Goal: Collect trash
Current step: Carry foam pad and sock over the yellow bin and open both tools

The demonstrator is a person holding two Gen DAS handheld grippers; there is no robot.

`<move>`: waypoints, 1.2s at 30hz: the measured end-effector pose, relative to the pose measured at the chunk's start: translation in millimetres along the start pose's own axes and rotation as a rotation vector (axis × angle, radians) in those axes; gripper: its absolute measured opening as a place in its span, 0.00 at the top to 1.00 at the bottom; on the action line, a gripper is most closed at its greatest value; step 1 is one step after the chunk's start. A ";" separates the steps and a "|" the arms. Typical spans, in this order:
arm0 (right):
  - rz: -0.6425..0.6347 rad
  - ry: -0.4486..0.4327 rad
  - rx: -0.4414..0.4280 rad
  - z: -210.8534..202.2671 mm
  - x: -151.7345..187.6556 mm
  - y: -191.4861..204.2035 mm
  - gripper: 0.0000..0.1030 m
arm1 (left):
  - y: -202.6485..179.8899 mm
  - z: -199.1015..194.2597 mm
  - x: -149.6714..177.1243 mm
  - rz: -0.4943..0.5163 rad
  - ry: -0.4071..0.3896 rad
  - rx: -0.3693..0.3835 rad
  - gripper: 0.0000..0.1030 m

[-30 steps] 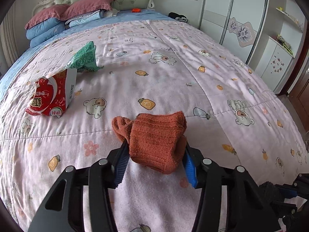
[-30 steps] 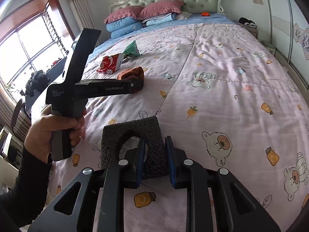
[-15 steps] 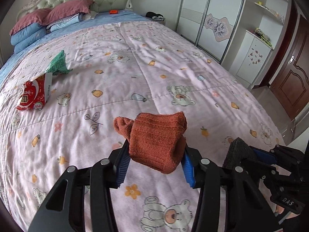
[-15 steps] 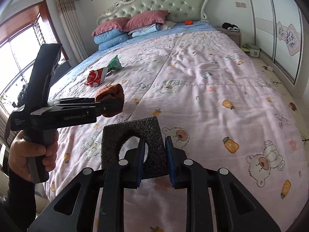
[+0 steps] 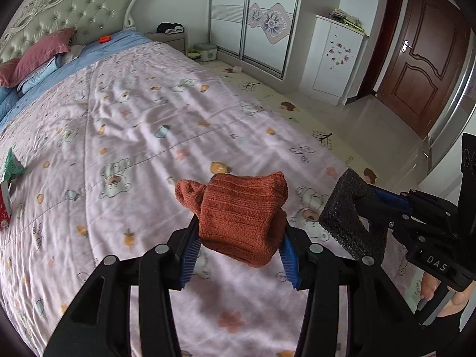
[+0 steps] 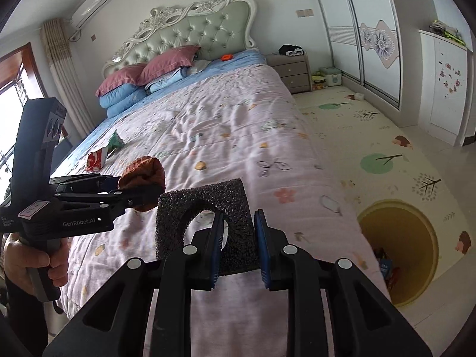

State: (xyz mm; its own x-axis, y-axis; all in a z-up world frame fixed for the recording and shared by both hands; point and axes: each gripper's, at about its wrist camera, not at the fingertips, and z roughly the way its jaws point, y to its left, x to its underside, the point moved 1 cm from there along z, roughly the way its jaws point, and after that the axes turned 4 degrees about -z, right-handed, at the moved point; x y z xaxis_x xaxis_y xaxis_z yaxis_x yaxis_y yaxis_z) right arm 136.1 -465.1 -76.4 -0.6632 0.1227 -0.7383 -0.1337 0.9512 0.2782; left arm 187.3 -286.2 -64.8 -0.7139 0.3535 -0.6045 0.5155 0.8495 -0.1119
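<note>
Over the pink quilt [image 5: 142, 125], the left wrist view shows the left gripper [image 5: 238, 238] clamped on a rust-orange sock [image 5: 241, 217], with the right gripper [image 5: 372, 205] at the right edge pinching a black foam piece [image 5: 345, 217]. A green wrapper [image 5: 12, 166] and a red packet [image 5: 3, 208] lie at the far left. From the right wrist view, the blue pads [image 6: 261, 241] squeeze the foam, held above the bed's foot, and a yellow bin [image 6: 398, 250] stands on the floor mat [image 6: 386, 136] to the right, holding some wrappers.
</note>
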 end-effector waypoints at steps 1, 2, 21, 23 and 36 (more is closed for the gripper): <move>0.013 -0.005 0.012 -4.8 1.2 -10.2 0.79 | -10.1 4.4 -2.4 0.016 0.006 0.009 0.53; 0.026 -0.010 0.026 -9.6 2.8 -21.1 0.79 | -21.6 9.1 -4.5 0.031 0.012 0.017 0.53; 0.265 -0.054 0.225 -69.7 40.8 -187.4 0.79 | -192.8 105.9 -41.7 0.259 0.133 0.153 0.53; 0.280 -0.052 0.242 -73.0 44.7 -199.7 0.79 | -201.3 116.1 -45.6 0.265 0.146 0.161 0.53; 0.335 -0.010 0.291 -56.6 57.5 -252.4 0.79 | -240.4 172.6 -68.7 0.297 0.216 0.193 0.53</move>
State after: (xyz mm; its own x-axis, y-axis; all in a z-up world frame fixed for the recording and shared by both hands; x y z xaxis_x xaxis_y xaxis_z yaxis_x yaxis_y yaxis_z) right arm 90.0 -714.2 -154.4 -0.6270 0.4395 -0.6433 0.3015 0.8982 0.3198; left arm 194.2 -582.3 -132.5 -0.5935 0.6636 -0.4554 0.7787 0.6165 -0.1165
